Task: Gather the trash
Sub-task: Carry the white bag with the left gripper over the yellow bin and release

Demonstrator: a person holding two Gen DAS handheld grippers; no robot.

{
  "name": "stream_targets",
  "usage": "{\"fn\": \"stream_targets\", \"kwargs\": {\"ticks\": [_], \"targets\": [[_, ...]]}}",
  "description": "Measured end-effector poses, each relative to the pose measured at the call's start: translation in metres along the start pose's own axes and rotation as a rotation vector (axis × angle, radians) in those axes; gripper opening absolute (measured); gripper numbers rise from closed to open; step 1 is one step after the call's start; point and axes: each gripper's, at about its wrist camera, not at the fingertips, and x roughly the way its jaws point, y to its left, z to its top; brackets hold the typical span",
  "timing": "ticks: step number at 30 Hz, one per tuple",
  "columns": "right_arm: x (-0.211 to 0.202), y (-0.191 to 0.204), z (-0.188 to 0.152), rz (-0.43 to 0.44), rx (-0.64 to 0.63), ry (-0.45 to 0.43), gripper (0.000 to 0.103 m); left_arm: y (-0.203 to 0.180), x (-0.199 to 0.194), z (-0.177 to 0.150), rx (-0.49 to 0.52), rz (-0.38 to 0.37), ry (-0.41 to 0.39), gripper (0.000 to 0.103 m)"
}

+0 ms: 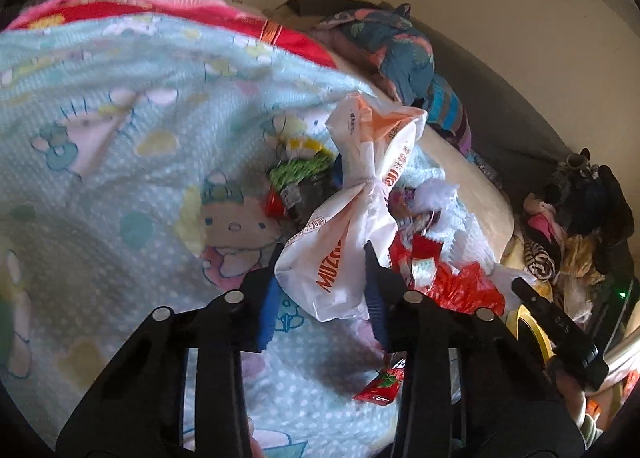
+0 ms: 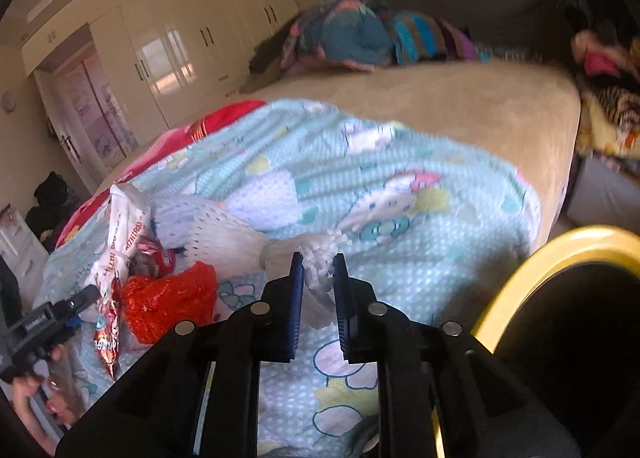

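A beige bed point(image 2: 460, 98) under a pale blue cartoon blanket point(image 2: 400, 194) faces glossy cream wardrobes point(image 2: 180, 46) reflecting daylight, beside plain cream walls point(image 1: 500, 18).

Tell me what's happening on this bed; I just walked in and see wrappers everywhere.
A person with a gripper in each hand is picking litter off the cartoon blanket. The left gripper is closed on a white plastic bag with orange print. The right gripper is pinched on a crumpled white scrap. A red bag and snack wrappers lie loose. A yellow-rimmed bin waits at the right.
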Motion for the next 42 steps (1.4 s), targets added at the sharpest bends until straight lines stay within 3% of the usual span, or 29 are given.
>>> {"fn": "stream_targets", "kwargs": {"ticks": [6, 14, 27, 42], "targets": [[-0.024, 0.005, 0.001, -0.050, -0.062, -0.101, 0.015, -0.014, -0.035, 0.013, 0.036, -0.006, -0.104, 0.027], [-0.043, -0.001, 0.001, -0.061, -0.044, -0.128, 0.014, -0.036, -0.070, 0.026, 0.101, -0.021, -0.183, 0.027], [-0.093, -0.033, 0.000, -0.119, 0.036, -0.156, 0.014, -0.099, -0.072, 0.004, 0.228, -0.138, -0.118, 0.027], [-0.133, -0.101, -0.003, -0.324, 0.187, -0.176, 0.014, -0.177, -0.048, -0.048, 0.403, -0.276, 0.024, 0.027]]}}
